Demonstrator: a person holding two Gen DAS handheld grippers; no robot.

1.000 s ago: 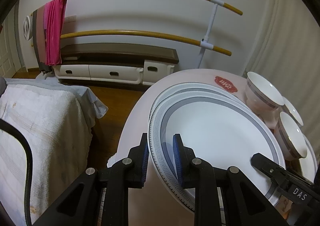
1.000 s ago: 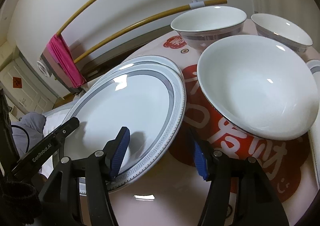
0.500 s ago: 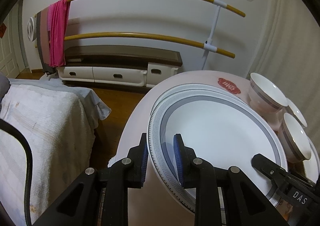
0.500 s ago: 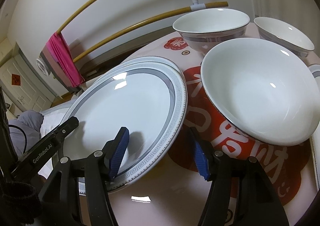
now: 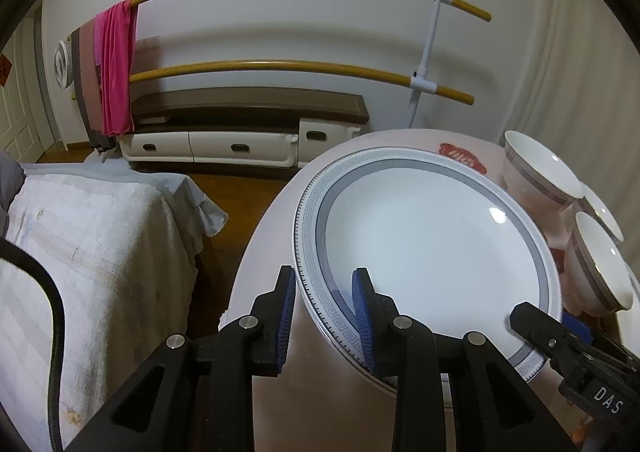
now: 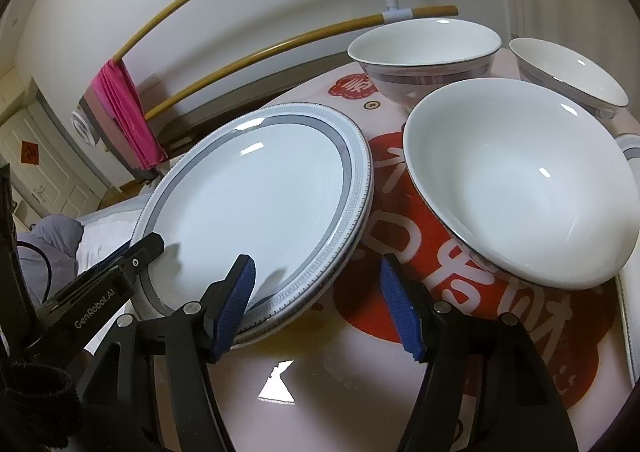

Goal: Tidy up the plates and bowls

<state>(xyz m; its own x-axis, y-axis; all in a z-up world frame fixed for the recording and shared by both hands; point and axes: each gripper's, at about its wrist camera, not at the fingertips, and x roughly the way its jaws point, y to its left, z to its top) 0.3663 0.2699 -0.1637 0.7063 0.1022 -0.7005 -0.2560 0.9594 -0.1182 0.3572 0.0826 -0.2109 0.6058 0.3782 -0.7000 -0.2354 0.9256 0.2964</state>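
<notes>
A white plate with a grey key-pattern rim (image 5: 432, 244) (image 6: 256, 188) lies on top of a second like plate, whose rim (image 6: 360, 230) peeks out beneath. My left gripper (image 5: 324, 316) straddles the top plate's near-left rim. Its jaws are opening, and a gap shows between the pads and the rim. My right gripper (image 6: 318, 304) is open and widening slightly, one finger over the plate's near rim, the other over the tablecloth. A large white bowl (image 6: 520, 180) sits right of the plates. Two small bowls (image 6: 424, 48) (image 6: 568, 72) stand behind it.
The round table (image 5: 320, 396) has a red-printed cloth (image 6: 480, 332) and drops off at its left edge. A towel-covered bed (image 5: 92, 252) is left of it, with a low cabinet (image 5: 240, 132) and rails with a pink cloth (image 5: 116, 68) behind. Another dish rim (image 6: 632, 152) shows far right.
The top plate has settled squarely onto the lower plate, which showed offset behind it before. The left jaws have widened around its rim. The right gripper has stayed put.
</notes>
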